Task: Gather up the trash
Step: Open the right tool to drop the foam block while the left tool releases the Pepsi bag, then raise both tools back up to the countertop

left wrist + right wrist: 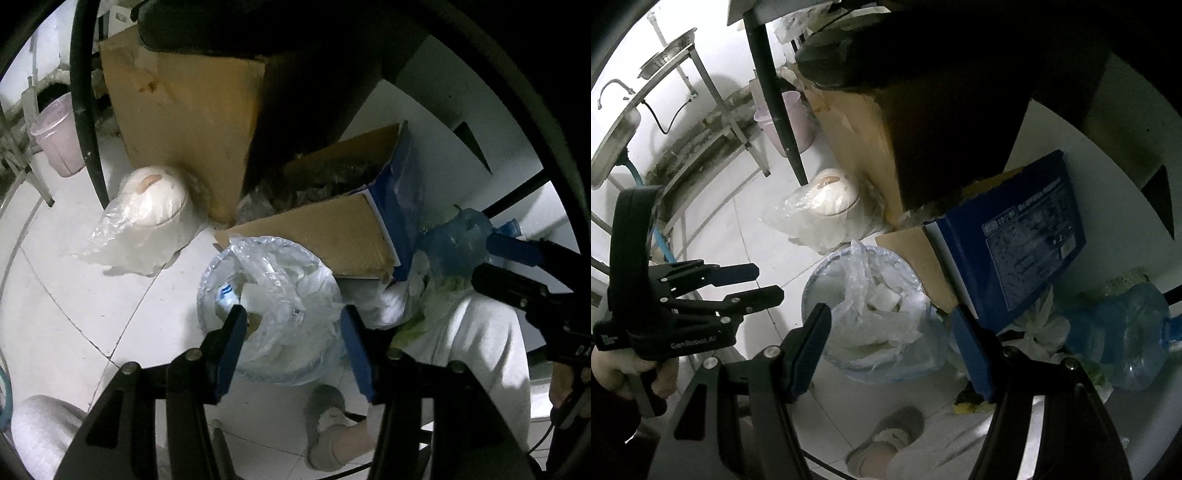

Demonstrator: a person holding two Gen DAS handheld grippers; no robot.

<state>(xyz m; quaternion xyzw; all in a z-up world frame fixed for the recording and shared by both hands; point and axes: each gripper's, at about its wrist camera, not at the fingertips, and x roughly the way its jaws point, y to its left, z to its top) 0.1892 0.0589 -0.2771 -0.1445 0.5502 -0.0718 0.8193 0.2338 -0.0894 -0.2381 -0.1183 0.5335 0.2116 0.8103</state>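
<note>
Down on the floor, between both grippers, sits the bin, lined with a clear bag and already heaped with white scraps. That is the task's thing, and it stands tight against a flat cardboard box with a blue face, under the dark desk.

Left gripper hangs right over the bin's mouth, its fingers spread with only the bag's crinkled plastic showing between them, nothing pinched. Right gripper hovers over the same rim, fingers apart too and gripping nothing. No trash is in either hand as far as these views show.

My read: the step in hand is working at the bin itself, most likely taking hold of the liner to gather it. To do it well, each gripper wants a fold of the bag's top edge, one on each side, taken down near the rim where the plastic is doubled and less likely to slip or tear. Thin film like this will stretch, so pull up evenly.

Watch the box corner leaning over the bin; it could snag the bag. A foot in a grey slipper stands just beside the bin, and a blue water jug lies near, so there is little room to swing.
</note>
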